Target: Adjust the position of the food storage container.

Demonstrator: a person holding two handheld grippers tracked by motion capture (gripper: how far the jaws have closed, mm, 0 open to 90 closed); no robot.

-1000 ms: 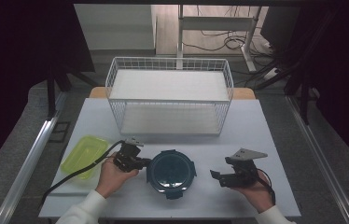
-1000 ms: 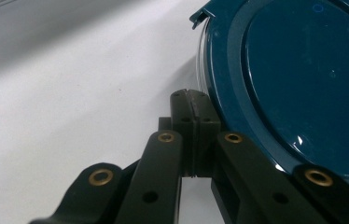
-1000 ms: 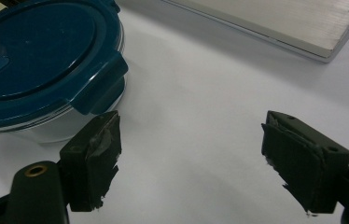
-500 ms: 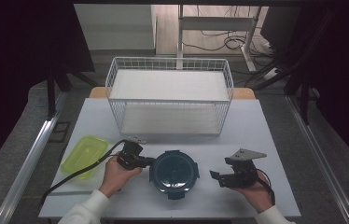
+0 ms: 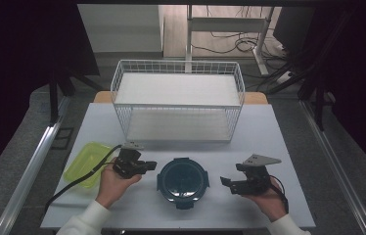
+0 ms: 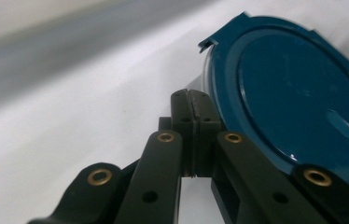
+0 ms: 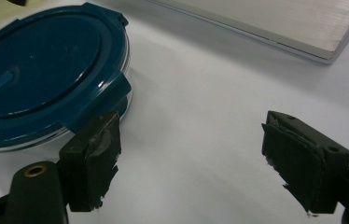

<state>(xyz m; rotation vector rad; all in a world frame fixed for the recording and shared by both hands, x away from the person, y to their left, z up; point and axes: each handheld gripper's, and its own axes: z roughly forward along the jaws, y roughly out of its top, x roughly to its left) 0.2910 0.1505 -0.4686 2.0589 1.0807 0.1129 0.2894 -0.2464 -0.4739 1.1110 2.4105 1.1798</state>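
I see one round container with a dark blue lid (image 5: 181, 179) on the white table (image 5: 279, 132). It sits near the front edge, right between my two grippers. The lid has four small clip flaps around its rim, and the bowl under it looks like clear glass in the right gripper view.

My left gripper (image 5: 148, 167) is just to the left of the container. Its two fingers (image 6: 183, 114) are pressed together with nothing between them. In the left gripper view the closed tips sit right beside the lid's rim (image 6: 212, 88); I cannot tell if they touch it.

My right gripper (image 5: 226, 184) is on the right side of the container, a little apart from it. Its two fingers (image 7: 95, 144) are spread wide and hold nothing. In the right gripper view one finger sits close under a lid flap (image 7: 99, 100) and the other stands over bare table.

I count one yellow-green tray (image 5: 85, 163) at the front left of the table, past my left hand (image 5: 114, 185). A black cable crosses over it. I count one white wire basket (image 5: 178, 105) at the back of the table, well apart from the container. My right hand (image 5: 267, 199) is near the front right corner.
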